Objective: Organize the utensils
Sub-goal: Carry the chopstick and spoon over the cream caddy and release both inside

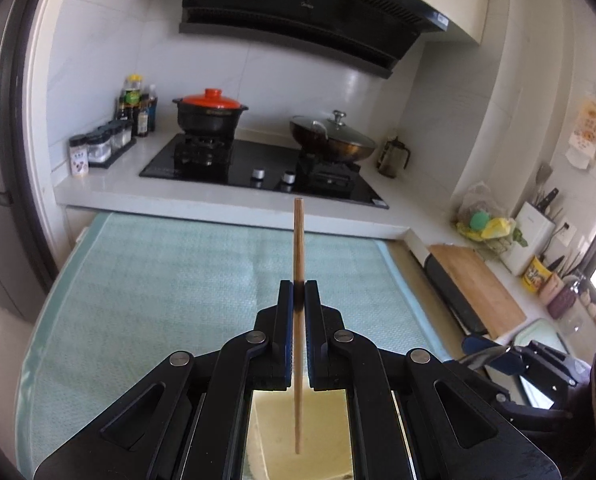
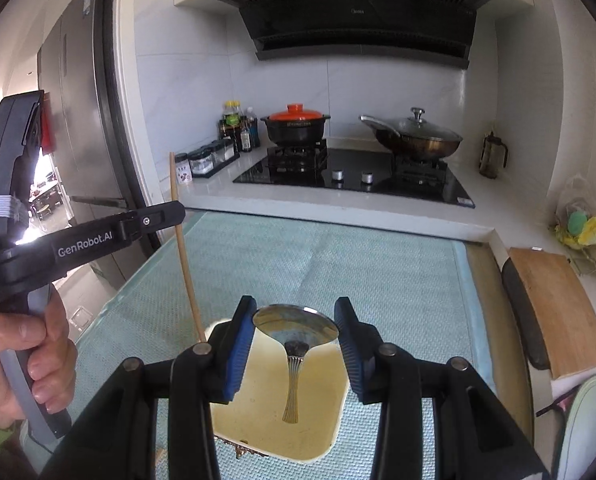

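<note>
My left gripper (image 1: 299, 286) is shut on a wooden chopstick (image 1: 298, 240), held upright above a cream square container (image 1: 298, 432) on the teal mat. The left gripper (image 2: 178, 210) and its chopstick (image 2: 184, 256) also show at the left of the right wrist view. My right gripper (image 2: 295, 312) has its jaws wide apart. A metal spoon (image 2: 296, 330) hangs between them, bowl up and handle down, over the cream container (image 2: 326, 412). I cannot see whether either pad touches the spoon.
A teal mat (image 1: 158, 280) covers the table. Behind it is a stove (image 1: 258, 168) with a red-lidded pot (image 1: 210, 114) and a lidded wok (image 1: 332, 138). Spice jars (image 1: 98, 148) stand at the left, a cutting board (image 1: 478, 288) at the right.
</note>
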A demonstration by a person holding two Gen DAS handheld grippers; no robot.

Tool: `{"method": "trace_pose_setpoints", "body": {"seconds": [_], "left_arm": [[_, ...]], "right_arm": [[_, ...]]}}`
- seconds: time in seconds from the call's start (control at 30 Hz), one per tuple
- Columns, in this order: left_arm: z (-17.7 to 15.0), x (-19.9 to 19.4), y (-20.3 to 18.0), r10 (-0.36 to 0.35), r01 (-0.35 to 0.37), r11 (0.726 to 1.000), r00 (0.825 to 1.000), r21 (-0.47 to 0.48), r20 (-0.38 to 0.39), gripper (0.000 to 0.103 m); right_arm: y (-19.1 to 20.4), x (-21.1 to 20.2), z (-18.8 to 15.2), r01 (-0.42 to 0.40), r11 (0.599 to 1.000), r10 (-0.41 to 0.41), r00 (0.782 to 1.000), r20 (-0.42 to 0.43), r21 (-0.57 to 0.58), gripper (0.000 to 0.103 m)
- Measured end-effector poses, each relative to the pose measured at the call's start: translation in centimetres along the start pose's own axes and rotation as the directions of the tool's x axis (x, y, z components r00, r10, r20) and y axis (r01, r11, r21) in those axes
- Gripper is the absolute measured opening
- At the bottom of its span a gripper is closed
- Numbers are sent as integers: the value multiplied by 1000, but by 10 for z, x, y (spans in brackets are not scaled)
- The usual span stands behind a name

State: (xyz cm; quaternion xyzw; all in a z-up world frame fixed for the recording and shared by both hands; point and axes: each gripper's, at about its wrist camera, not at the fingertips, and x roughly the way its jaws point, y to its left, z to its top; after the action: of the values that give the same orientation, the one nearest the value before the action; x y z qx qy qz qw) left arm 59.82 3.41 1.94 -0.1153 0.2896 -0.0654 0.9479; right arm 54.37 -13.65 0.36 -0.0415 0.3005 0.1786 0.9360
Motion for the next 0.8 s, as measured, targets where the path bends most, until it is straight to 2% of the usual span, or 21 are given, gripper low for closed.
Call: {"method": "trace_pose_setpoints", "body": {"seconds": [0.17, 0.3, 0.33, 0.37, 0.43, 0.5, 0.57, 0.63, 0.7, 0.8], "left_arm": [[-22, 32, -2, 29, -27, 999, 997, 28, -75, 3], [-34, 47, -9, 61, -53, 997, 991, 63, -123, 4], [-36, 48, -9, 58, -50, 997, 989, 62, -132, 8], [-37, 48, -10, 46, -38, 998, 989, 56, -141, 12], [-38, 41, -8, 26, -21, 999, 989, 34, -147, 48], [-36, 23, -5, 27, -25, 999, 993, 19, -111, 63], [-31, -6, 1, 16, -15, 1000, 997, 23, -73, 69], [-28, -38, 8, 20, -19, 999, 999, 37, -29, 84], [-29, -77, 17, 30, -31, 998, 999, 56, 30, 93], [-38, -138, 29, 46, -57, 993, 993, 99, 108, 99]], "right_arm": [[-12, 41, -20, 7, 999, -3, 995, -99, 43, 41], [-15, 60, -28, 24, 998, -16, 990, -142, 52, 42], [-16, 62, -29, 22, 998, -13, 990, -143, 59, 42], [-16, 62, -29, 26, 998, -16, 989, -144, 65, 44], [-16, 59, -27, 37, 996, -26, 990, -141, 77, 61], [-17, 46, -24, 33, 995, -22, 993, -114, 93, 62], [-16, 25, -21, 38, 996, -33, 997, -67, 84, 62], [-14, -1, -20, 54, 996, -53, 998, -18, 64, 62], [-10, -29, -25, 65, 997, -66, 997, 27, 45, 65], [-2, -71, -40, 91, 996, -93, 993, 70, 23, 70]]}}
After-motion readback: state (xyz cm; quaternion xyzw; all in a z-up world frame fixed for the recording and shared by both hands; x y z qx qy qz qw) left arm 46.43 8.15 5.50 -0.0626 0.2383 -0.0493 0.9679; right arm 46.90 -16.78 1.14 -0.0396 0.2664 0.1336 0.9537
